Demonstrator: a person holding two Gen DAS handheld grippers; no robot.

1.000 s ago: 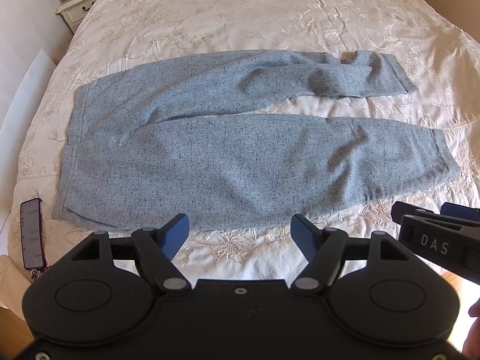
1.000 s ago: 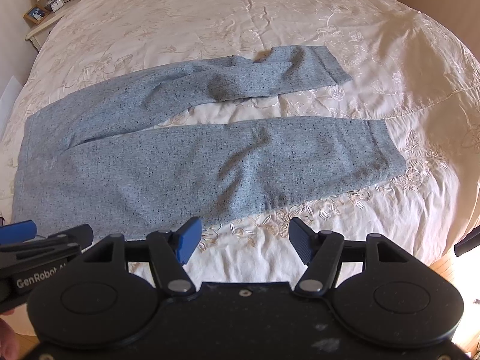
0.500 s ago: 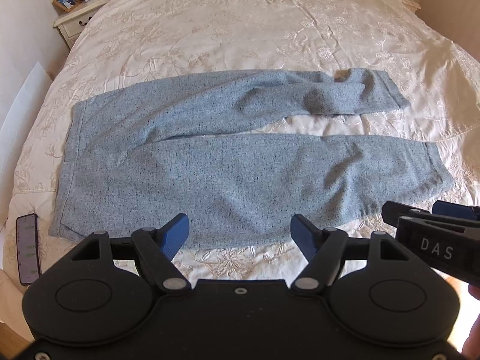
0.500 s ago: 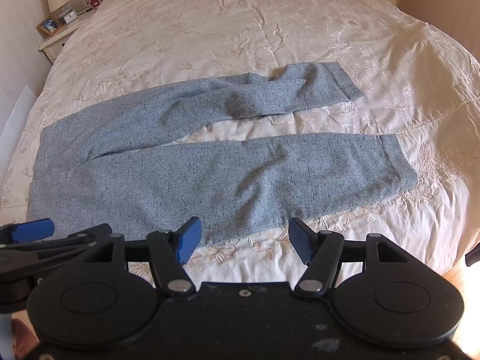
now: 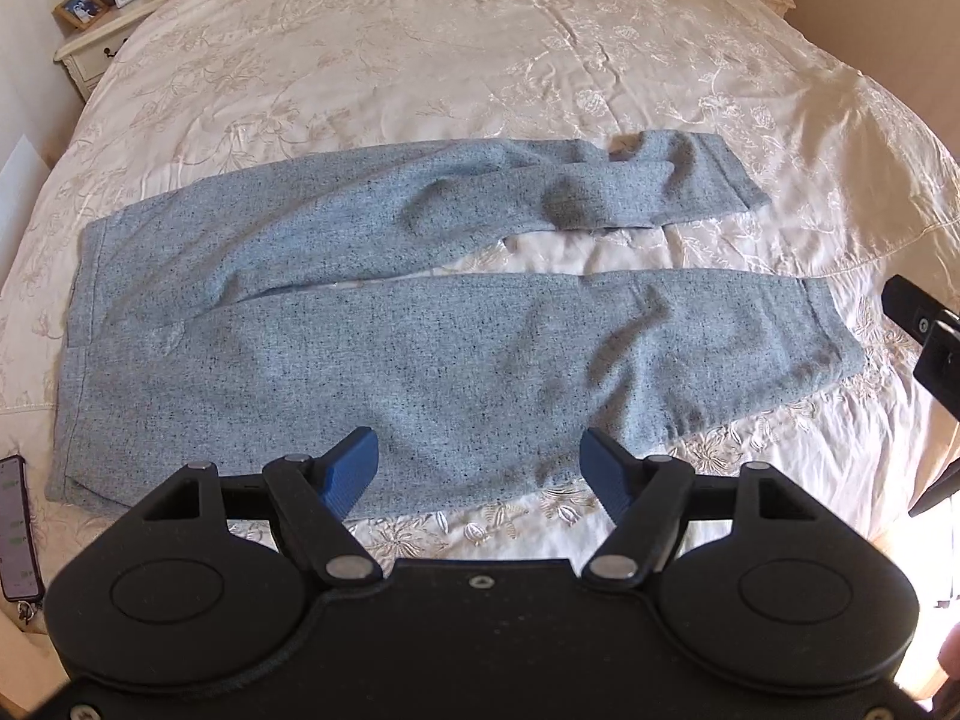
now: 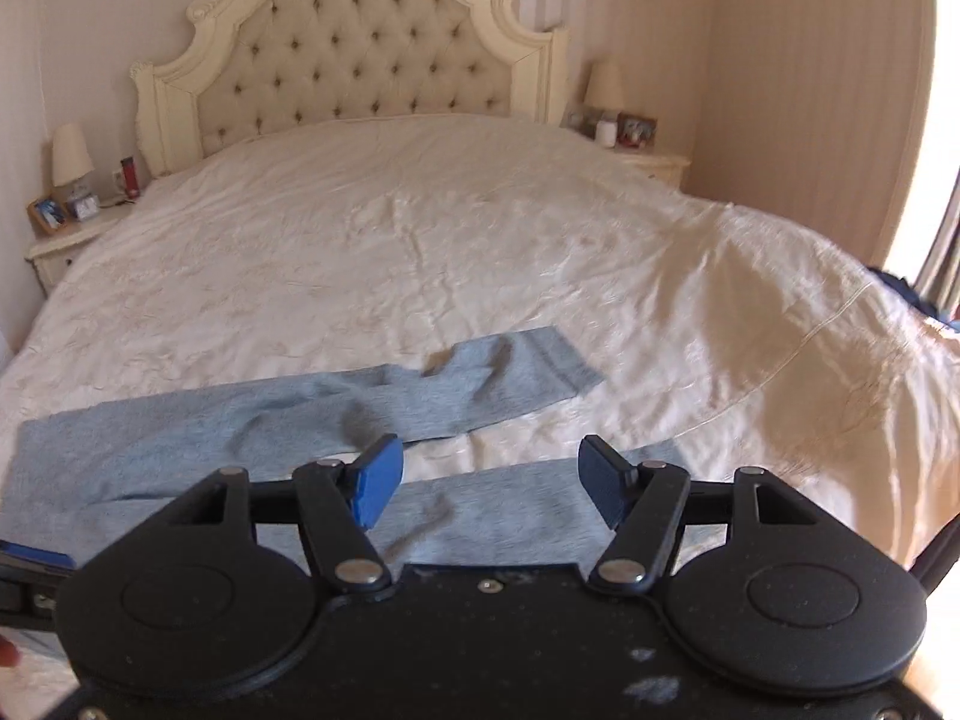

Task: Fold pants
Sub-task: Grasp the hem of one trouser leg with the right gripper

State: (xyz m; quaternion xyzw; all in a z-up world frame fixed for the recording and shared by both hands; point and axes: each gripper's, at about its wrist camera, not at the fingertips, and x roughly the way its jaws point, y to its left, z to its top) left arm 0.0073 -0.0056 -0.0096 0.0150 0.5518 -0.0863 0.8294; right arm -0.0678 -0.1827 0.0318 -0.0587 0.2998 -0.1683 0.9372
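Grey-blue speckled pants (image 5: 420, 324) lie flat on the cream bedspread, waistband to the left and both legs reaching right; the far leg is rumpled near its cuff. My left gripper (image 5: 480, 468) is open and empty, above the near edge of the near leg. My right gripper (image 6: 489, 480) is open and empty, held over the near leg, with the pants (image 6: 240, 420) below it and the far cuff ahead. Part of the right gripper shows at the right edge of the left wrist view (image 5: 924, 324).
The bed (image 6: 480, 228) has a tufted headboard (image 6: 354, 60). Nightstands with lamps and photo frames stand at the left (image 6: 66, 234) and right (image 6: 636, 150). A phone (image 5: 15, 528) lies on the bedspread left of the waistband. The bed's near edge is just below the grippers.
Both cameras have tilted up and pulled back. The right wrist view now takes in the headboard and walls. The pants have not moved and both grippers have stayed open.
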